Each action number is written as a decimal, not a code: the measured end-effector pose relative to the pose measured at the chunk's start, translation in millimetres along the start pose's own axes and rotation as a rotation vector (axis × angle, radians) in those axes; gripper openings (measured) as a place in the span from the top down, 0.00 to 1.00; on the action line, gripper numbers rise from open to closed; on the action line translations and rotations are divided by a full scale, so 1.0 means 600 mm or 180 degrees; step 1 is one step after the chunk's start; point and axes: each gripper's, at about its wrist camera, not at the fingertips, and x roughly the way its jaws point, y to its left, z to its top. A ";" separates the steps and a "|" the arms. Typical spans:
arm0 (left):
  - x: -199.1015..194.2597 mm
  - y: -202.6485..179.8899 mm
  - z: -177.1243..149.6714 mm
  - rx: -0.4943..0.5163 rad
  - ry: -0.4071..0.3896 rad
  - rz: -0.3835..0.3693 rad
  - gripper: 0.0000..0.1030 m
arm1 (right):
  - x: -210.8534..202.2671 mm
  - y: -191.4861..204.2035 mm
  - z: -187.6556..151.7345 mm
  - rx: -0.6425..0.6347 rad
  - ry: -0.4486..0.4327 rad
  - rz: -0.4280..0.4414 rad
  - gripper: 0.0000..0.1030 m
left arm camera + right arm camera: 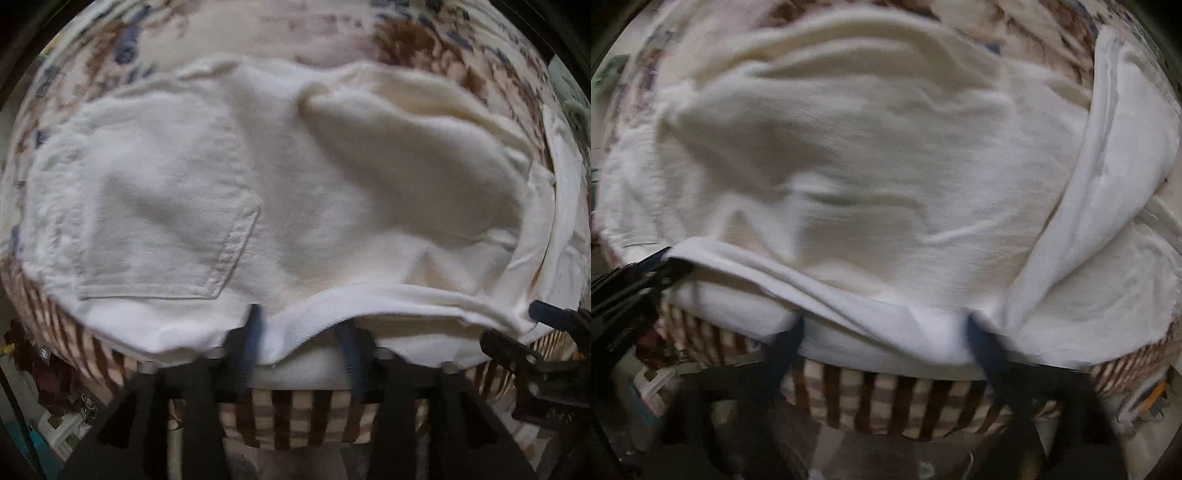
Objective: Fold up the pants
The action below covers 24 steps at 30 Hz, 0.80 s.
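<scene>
White pants (229,192) lie folded on the bed, with a back pocket (159,236) showing on the left half. Their near folded edge runs along the bed's front. My left gripper (301,338) points down over that edge with its blue fingers (255,332) apart; the cloth bulges loosely between them without being pinched. My right gripper (886,341) stands wide open over the same edge further right, with the pants (871,177) spread beyond it. Each gripper appears at the side of the other's view: the right gripper (546,317) and the left gripper (661,273).
The bed has a floral sheet (332,33) and a brown and cream striped cover (303,417) that hangs over its front edge. A loose white leg of cloth (1108,192) runs diagonally on the right. Clutter lies on the floor (55,387) below the bed.
</scene>
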 end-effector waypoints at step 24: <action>-0.026 -0.046 0.040 -0.0444 -0.0527 0.0759 0.07 | -0.091 -0.321 0.304 0.1119 -0.0445 -0.0350 0.37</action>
